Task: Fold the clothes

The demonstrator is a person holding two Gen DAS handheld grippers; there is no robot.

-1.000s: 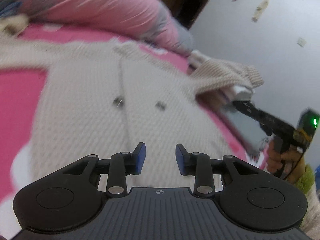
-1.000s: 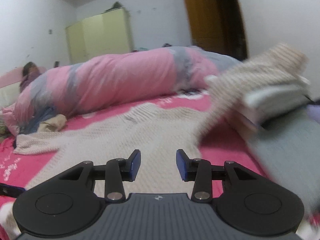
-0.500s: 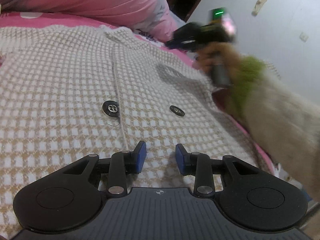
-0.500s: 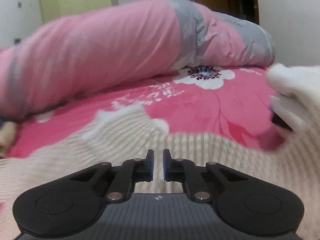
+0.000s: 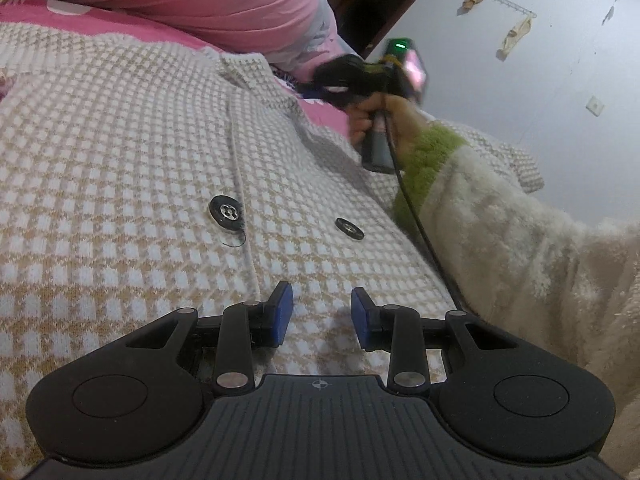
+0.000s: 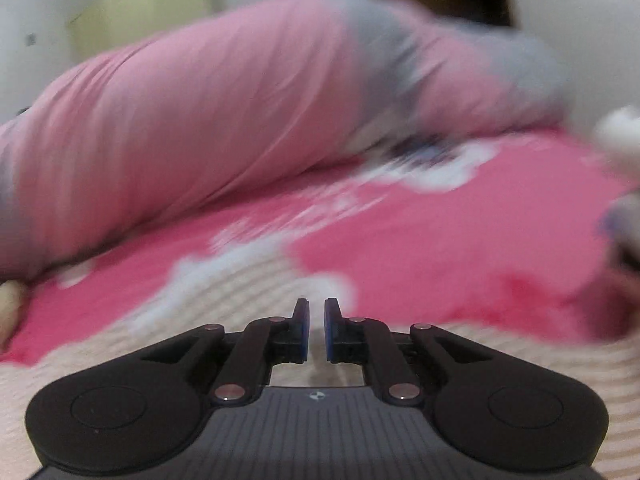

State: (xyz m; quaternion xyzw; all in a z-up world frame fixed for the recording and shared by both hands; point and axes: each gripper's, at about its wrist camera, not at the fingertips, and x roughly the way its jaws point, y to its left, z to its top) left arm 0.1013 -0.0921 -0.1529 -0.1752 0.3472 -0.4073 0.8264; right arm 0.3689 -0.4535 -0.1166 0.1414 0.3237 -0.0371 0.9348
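A beige-and-white checked knit cardigan point(image 5: 120, 160) lies flat on the bed, front up, with two dark buttons point(image 5: 226, 211) near its placket. My left gripper point(image 5: 321, 312) hovers low over its lower front, open, with nothing between the blue pads. Held by a hand point(image 5: 372, 120), my right gripper point(image 5: 316, 84) sits at the cardigan's collar and far shoulder. In the blurred right wrist view the right gripper point(image 6: 317, 320) has its pads drawn together to a thin slit just above the cardigan's edge point(image 6: 120, 352). I see nothing between them.
A rolled pink and grey quilt point(image 6: 240, 100) lies along the far side of the pink flowered sheet point(image 6: 440, 240). The person's fluffy cream sleeve with a green cuff point(image 5: 428, 160) and a black cable point(image 5: 420, 220) cross the cardigan's right side. One cardigan sleeve point(image 5: 516, 160) lies at the bed's right edge.
The right gripper swung from the bed's right edge, where a sleeve was raised, to the collar, and its jaws closed. The left gripper dropped closer to the cardigan, then held still.
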